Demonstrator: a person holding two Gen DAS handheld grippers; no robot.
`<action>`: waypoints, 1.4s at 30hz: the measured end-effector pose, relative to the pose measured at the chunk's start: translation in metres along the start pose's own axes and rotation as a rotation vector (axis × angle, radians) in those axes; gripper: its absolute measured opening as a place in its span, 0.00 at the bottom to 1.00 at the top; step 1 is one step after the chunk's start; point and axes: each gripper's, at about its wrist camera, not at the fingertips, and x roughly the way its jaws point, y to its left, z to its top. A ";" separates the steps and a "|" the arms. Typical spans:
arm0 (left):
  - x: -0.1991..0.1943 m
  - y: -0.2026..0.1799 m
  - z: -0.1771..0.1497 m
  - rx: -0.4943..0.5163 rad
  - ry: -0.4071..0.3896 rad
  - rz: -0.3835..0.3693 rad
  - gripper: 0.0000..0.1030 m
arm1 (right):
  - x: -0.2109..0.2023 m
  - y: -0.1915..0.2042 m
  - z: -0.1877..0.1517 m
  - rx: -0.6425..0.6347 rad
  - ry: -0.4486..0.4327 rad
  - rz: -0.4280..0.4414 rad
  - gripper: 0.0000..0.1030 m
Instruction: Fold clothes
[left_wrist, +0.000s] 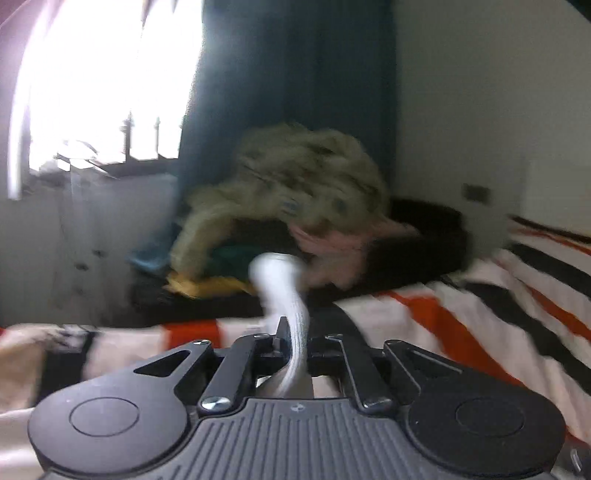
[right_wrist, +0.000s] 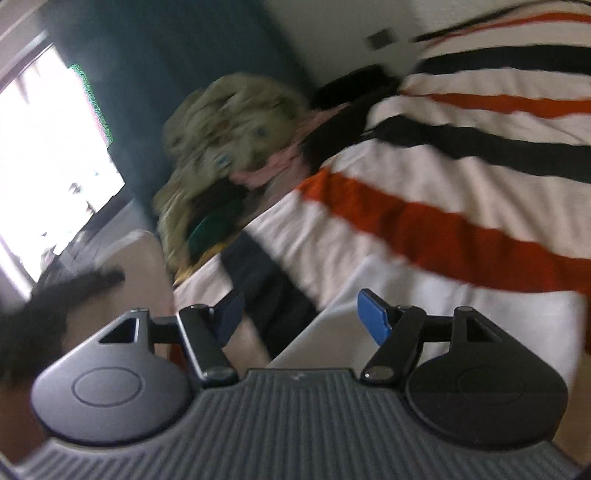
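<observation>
My left gripper (left_wrist: 291, 343) is shut on a white piece of cloth (left_wrist: 284, 280) that sticks up between its fingers, blurred by motion. Behind it a heap of clothes (left_wrist: 295, 184), with an olive patterned garment on top and pink, green and yellow pieces under it, lies on a dark surface at the end of the bed. My right gripper (right_wrist: 303, 317) is open, its blue pads (right_wrist: 373, 317) spread over a white cloth edge (right_wrist: 332, 325) on the bed. The same heap of clothes (right_wrist: 229, 129) shows up and to the left in the right wrist view.
A bedspread (left_wrist: 480, 314) with white, orange and black stripes covers the bed, also the bedspread (right_wrist: 461, 184) on the right. A teal curtain (left_wrist: 288, 74) and a bright window (left_wrist: 103, 81) stand behind the heap. A dark blurred shape (right_wrist: 55, 302) crosses at left.
</observation>
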 end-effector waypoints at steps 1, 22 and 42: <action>-0.001 -0.003 -0.006 -0.001 0.026 -0.017 0.25 | 0.000 -0.007 0.003 0.027 -0.009 -0.013 0.69; -0.316 0.257 -0.115 -0.549 0.124 0.408 0.79 | 0.004 0.004 0.007 0.093 0.237 0.161 0.69; -0.306 0.273 -0.168 -0.592 0.068 0.592 0.81 | 0.156 0.036 -0.006 0.234 0.348 0.057 0.69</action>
